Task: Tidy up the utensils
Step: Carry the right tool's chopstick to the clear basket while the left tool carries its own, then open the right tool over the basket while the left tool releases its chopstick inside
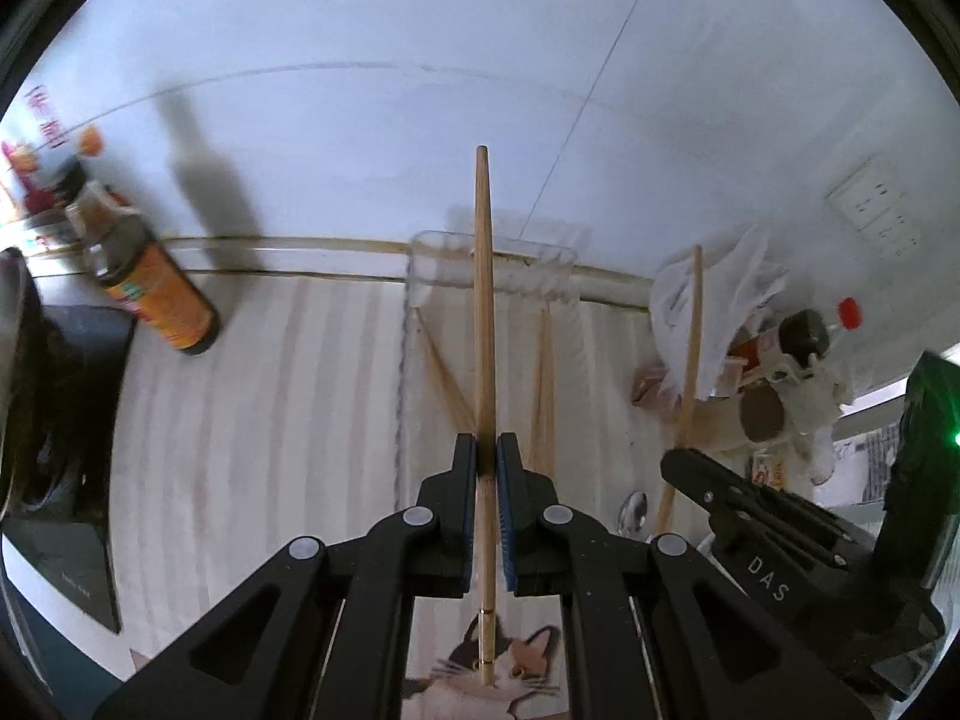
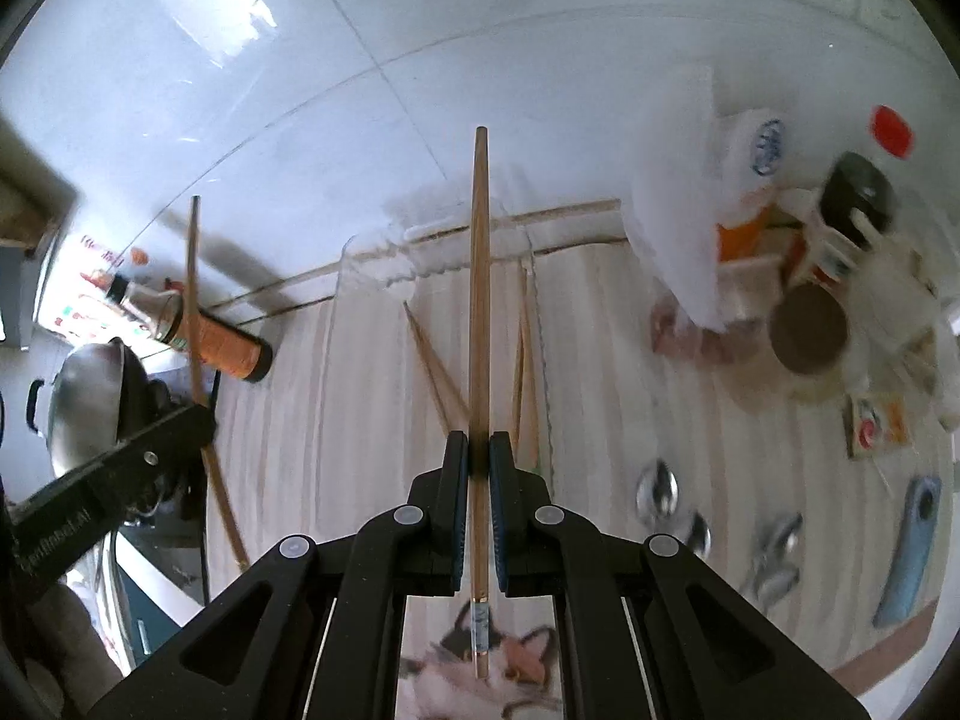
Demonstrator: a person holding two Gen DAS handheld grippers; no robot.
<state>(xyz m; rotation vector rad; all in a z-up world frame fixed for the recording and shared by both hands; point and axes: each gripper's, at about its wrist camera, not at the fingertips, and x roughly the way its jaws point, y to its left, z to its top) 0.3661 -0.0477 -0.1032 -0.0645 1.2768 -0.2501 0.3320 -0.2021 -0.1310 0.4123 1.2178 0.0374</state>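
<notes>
My left gripper (image 1: 486, 450) is shut on a wooden chopstick (image 1: 483, 300) that points up and away, above a clear plastic tray (image 1: 420, 276). My right gripper (image 2: 478, 447) is shut on another wooden chopstick (image 2: 479, 300) with a patterned end, also above the clear tray (image 2: 348, 276). Several chopsticks (image 2: 435, 369) lie in the tray. The right gripper shows at the right of the left wrist view (image 1: 669, 462) with its chopstick (image 1: 690, 348). The left gripper's body (image 2: 120, 468) shows at the left of the right wrist view with its chopstick (image 2: 192, 288).
An orange-labelled sauce bottle (image 1: 150, 288) lies at the back left on the striped mat (image 1: 270, 420). A steel pot (image 2: 90, 396) stands at the left. Metal spoons (image 2: 660, 492), a blue-handled tool (image 2: 912, 546), white cloth and jars (image 2: 804, 324) are at the right.
</notes>
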